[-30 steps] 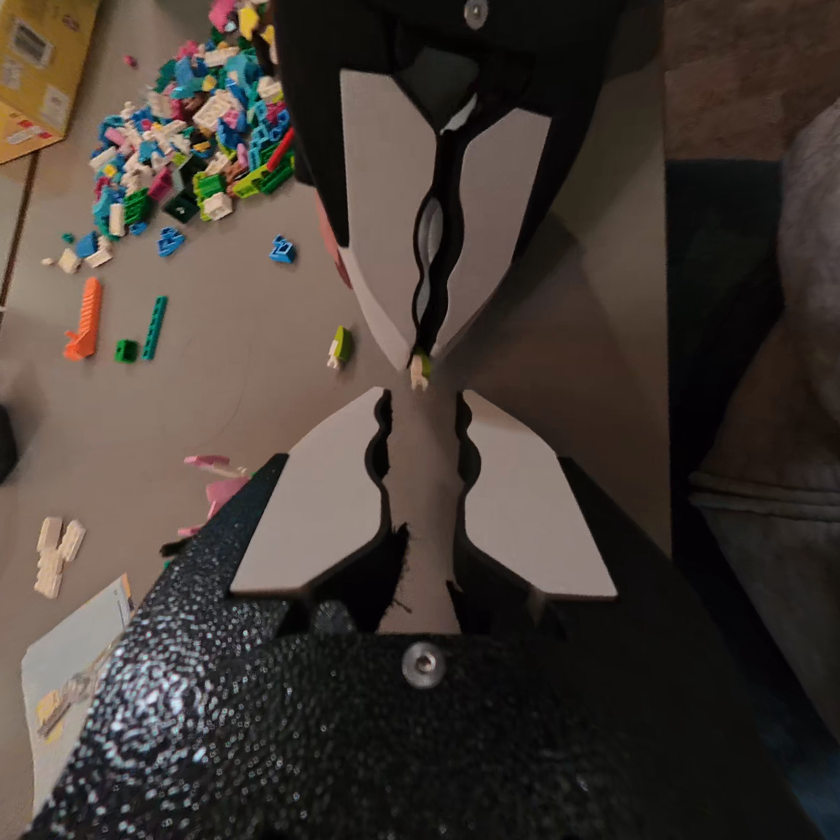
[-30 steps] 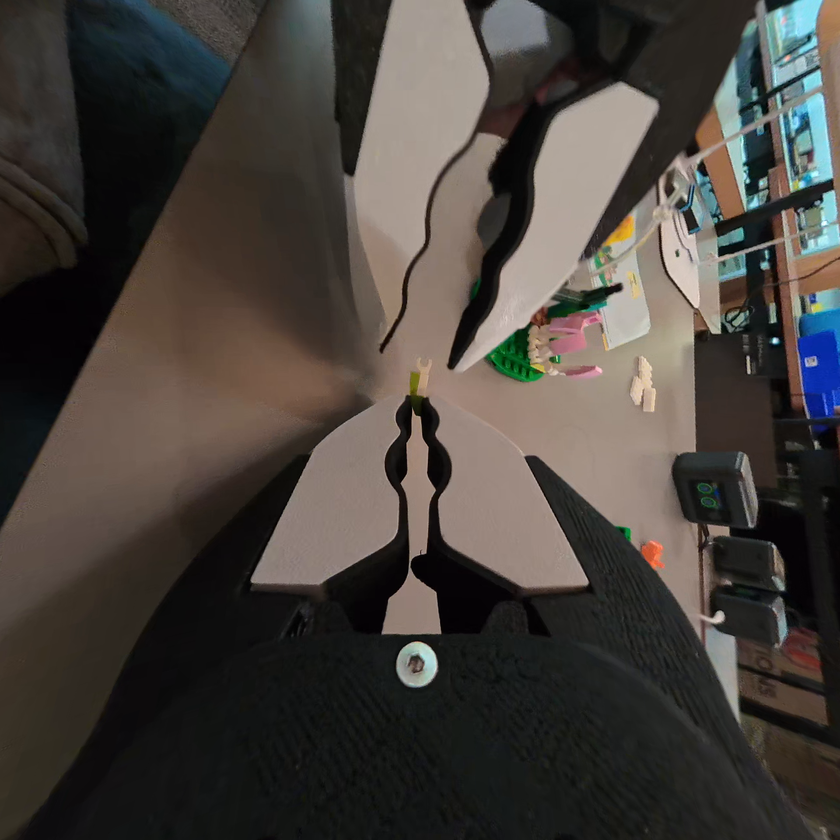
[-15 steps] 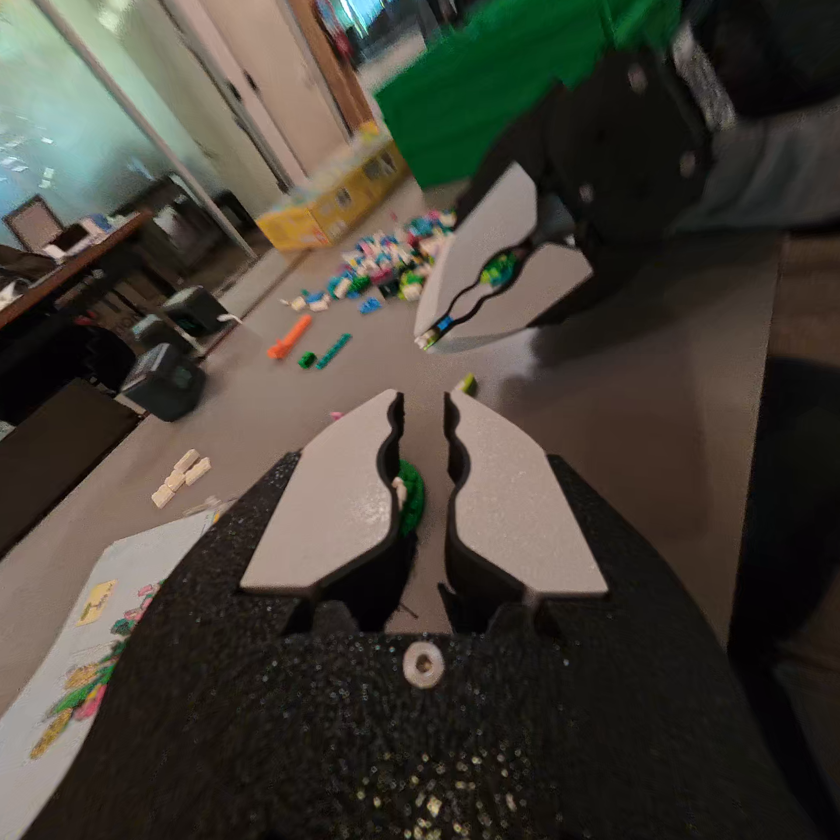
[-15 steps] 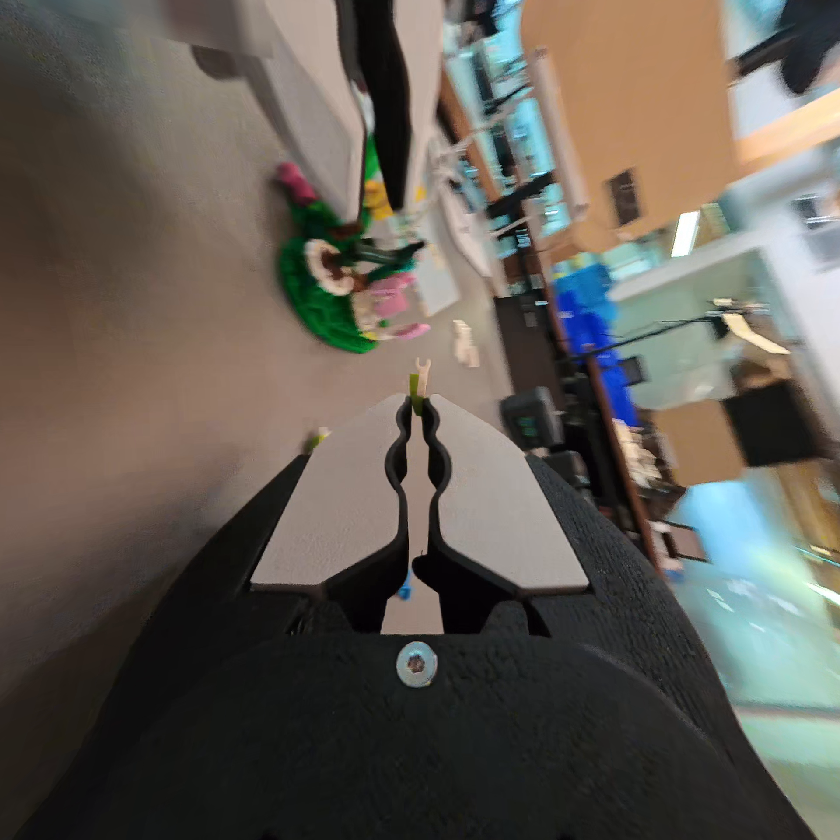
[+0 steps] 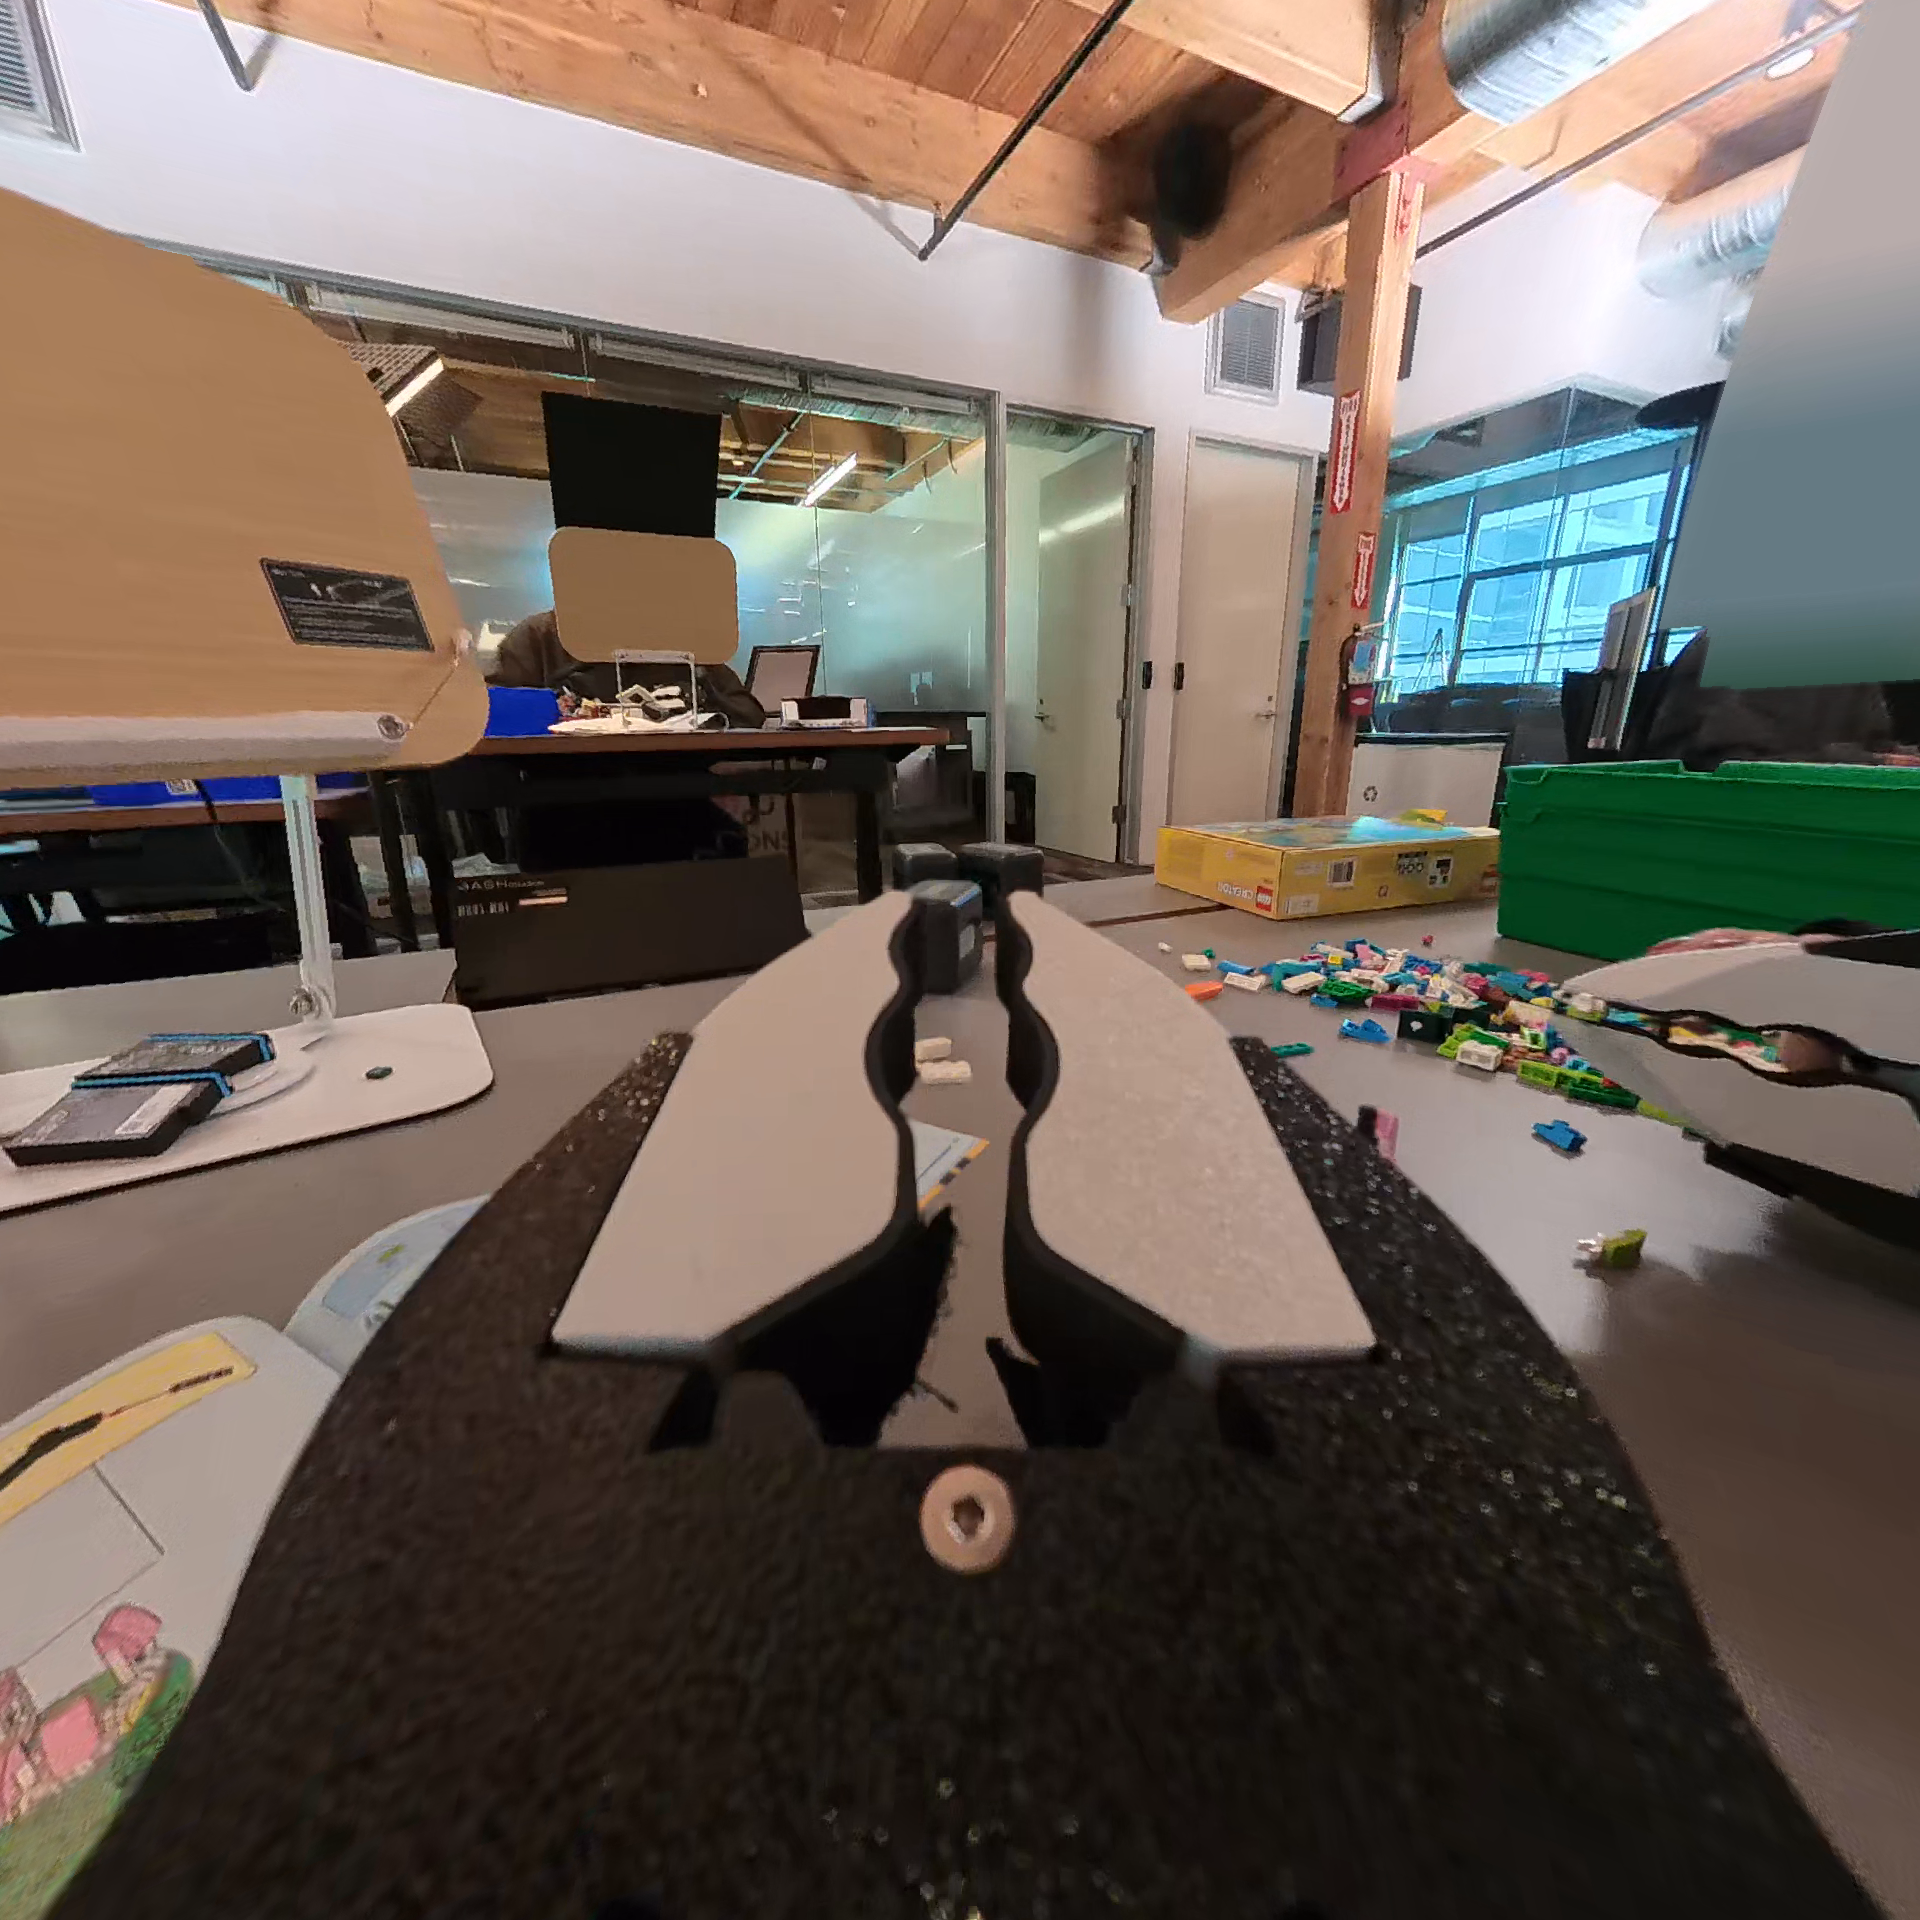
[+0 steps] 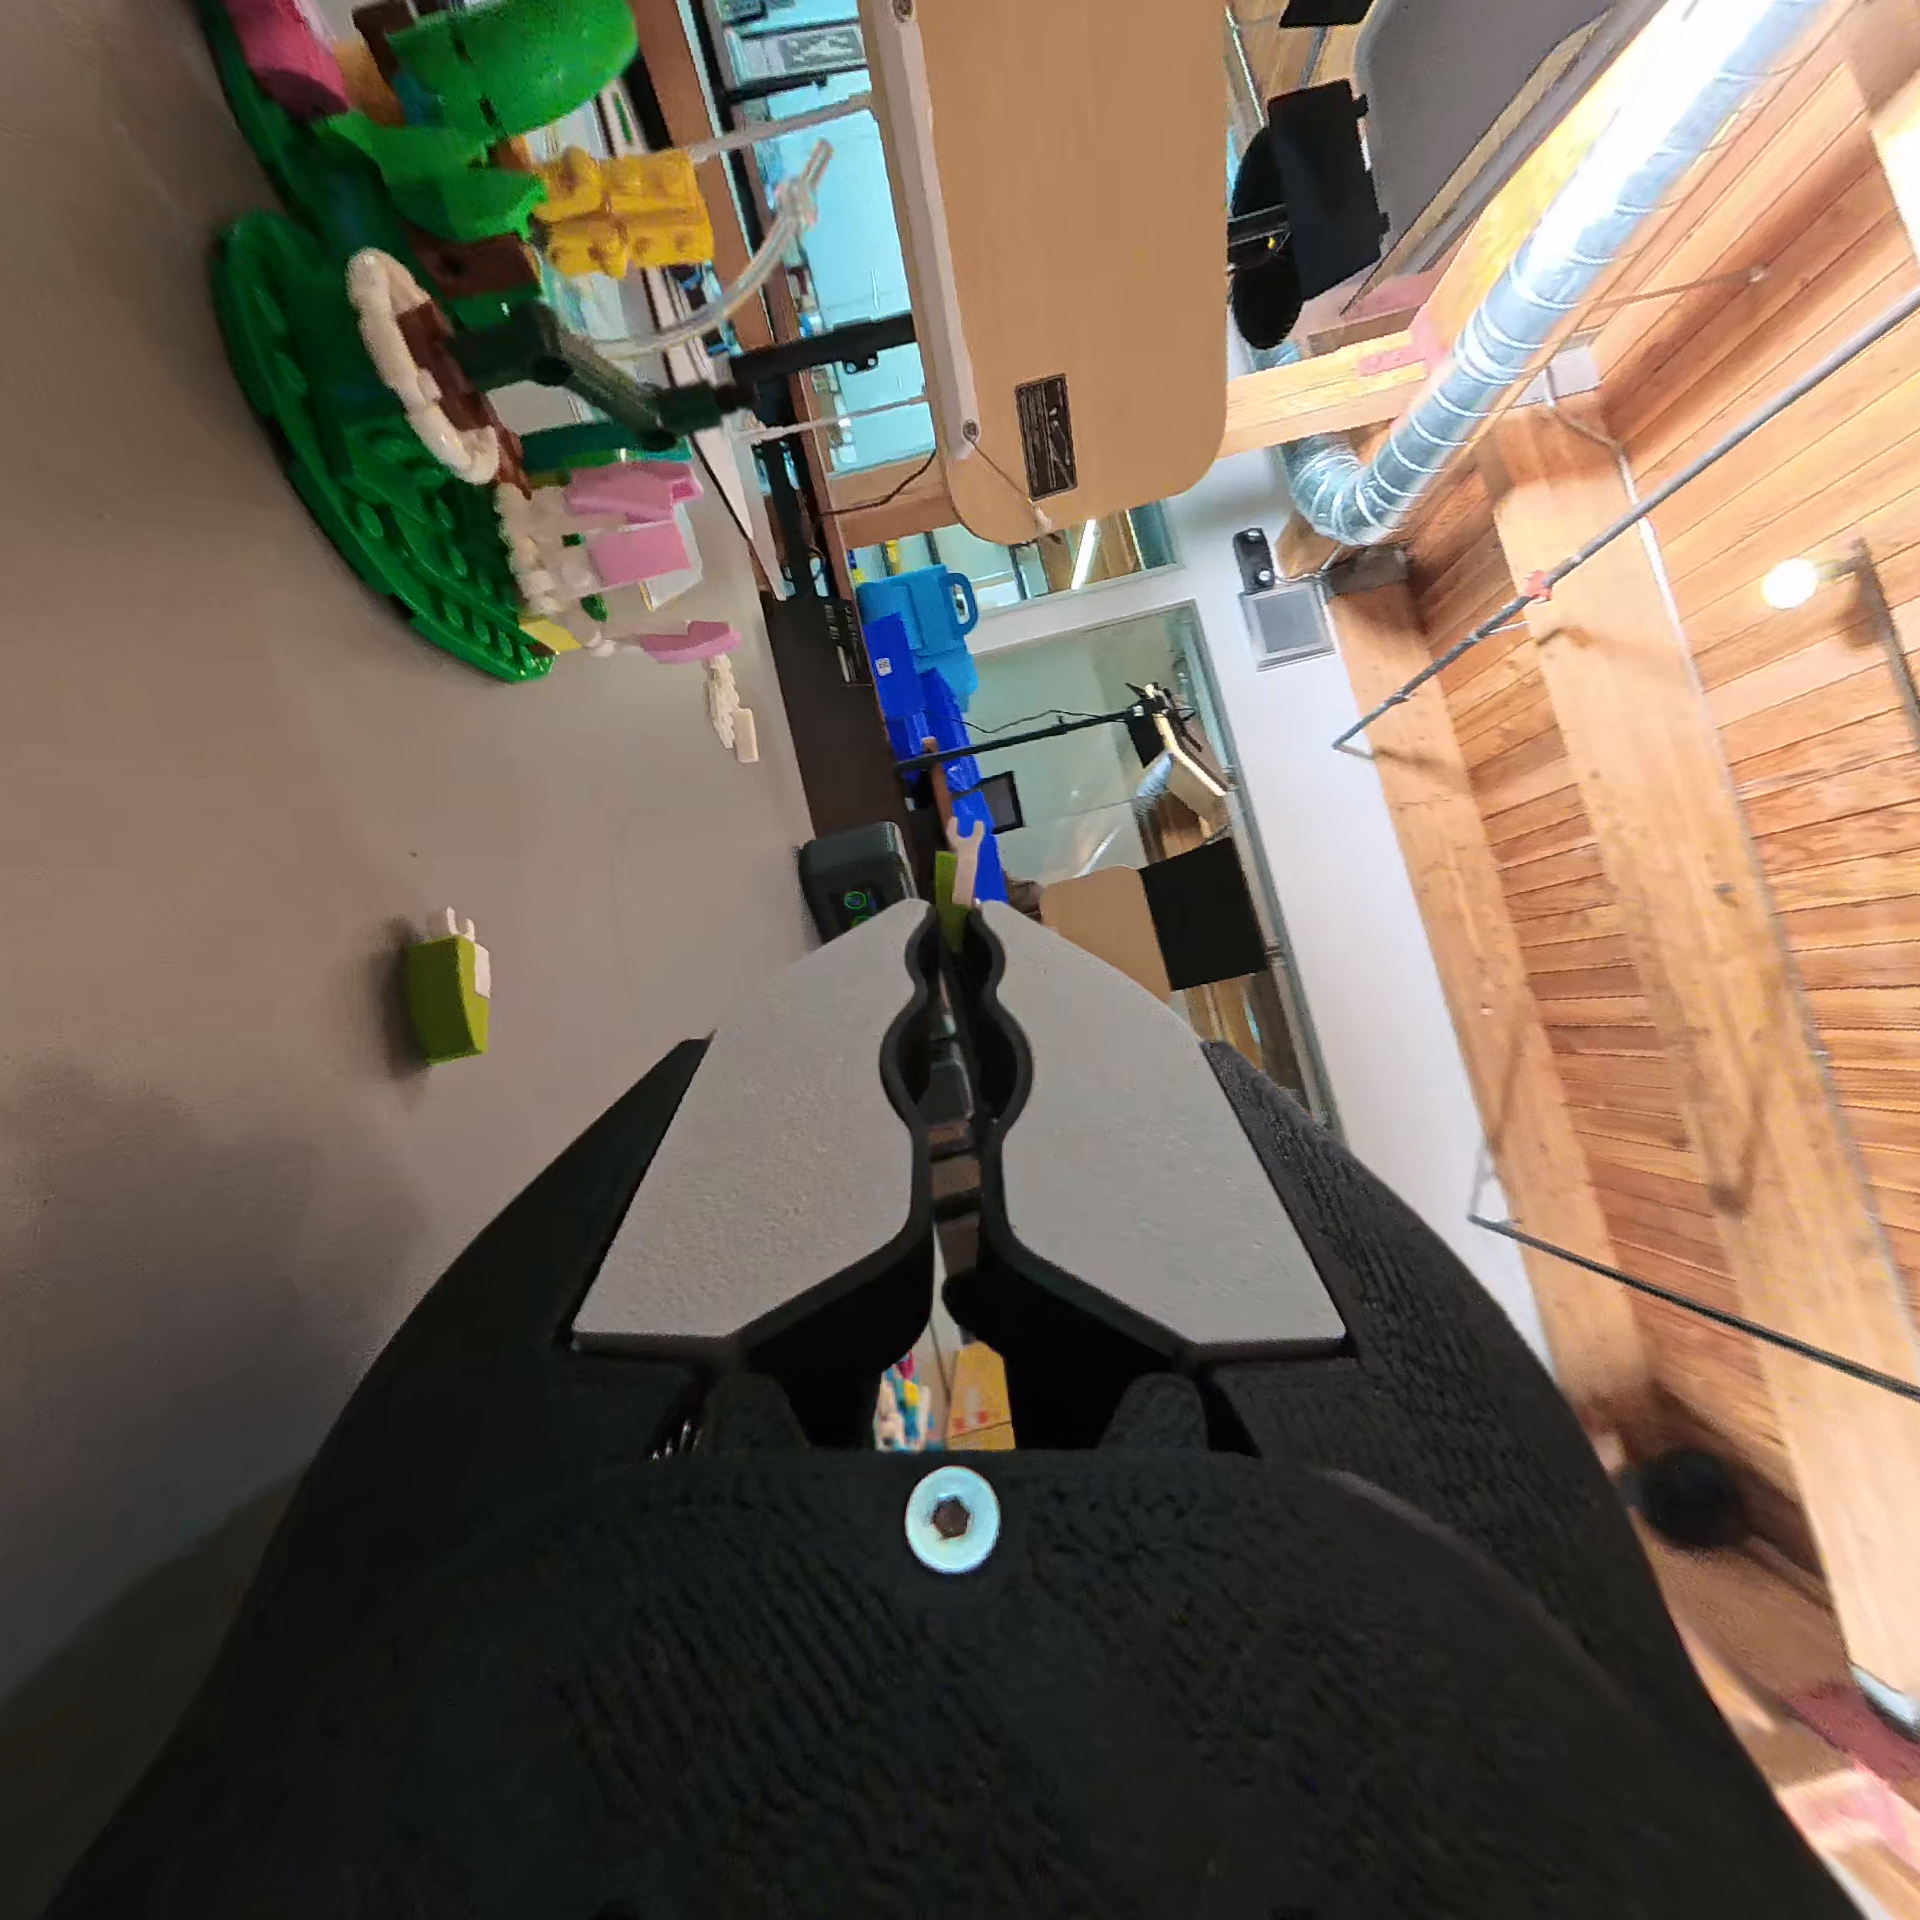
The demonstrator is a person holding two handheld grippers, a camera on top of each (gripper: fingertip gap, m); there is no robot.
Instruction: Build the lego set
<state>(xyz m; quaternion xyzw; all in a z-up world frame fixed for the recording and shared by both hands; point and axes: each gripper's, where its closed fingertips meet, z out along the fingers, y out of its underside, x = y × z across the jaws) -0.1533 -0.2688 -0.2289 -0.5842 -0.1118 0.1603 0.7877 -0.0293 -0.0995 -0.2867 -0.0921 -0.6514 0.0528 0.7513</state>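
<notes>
My left gripper [image 5: 956,914] is slightly open and empty, held level above the grey table [image 5: 1714,1403]. My right gripper [image 6: 954,914] is shut on a small lime and white piece [image 6: 956,883] that sticks out of its tips. It also shows at the right edge of the left wrist view [image 5: 1766,1049]. The build, a green baseplate [image 6: 343,488] with a flower and pink parts, stands on the table ahead and to the side of the right gripper. A second lime and white piece [image 6: 449,992] lies loose on the table; it also shows in the left wrist view [image 5: 1610,1244].
A pile of loose coloured bricks [image 5: 1403,997] lies at the right, with a yellow box [image 5: 1330,868] and a green bin [image 5: 1714,862] behind. White bricks [image 5: 940,1062] lie ahead. An instruction booklet [image 5: 104,1455] is at the lower left, near a lamp base [image 5: 395,1070] with black batteries [image 5: 135,1091].
The two grippers were tip to tip over the table and have moved apart. The left has tilted up to look across the room. The right has swung away, still holding the piece.
</notes>
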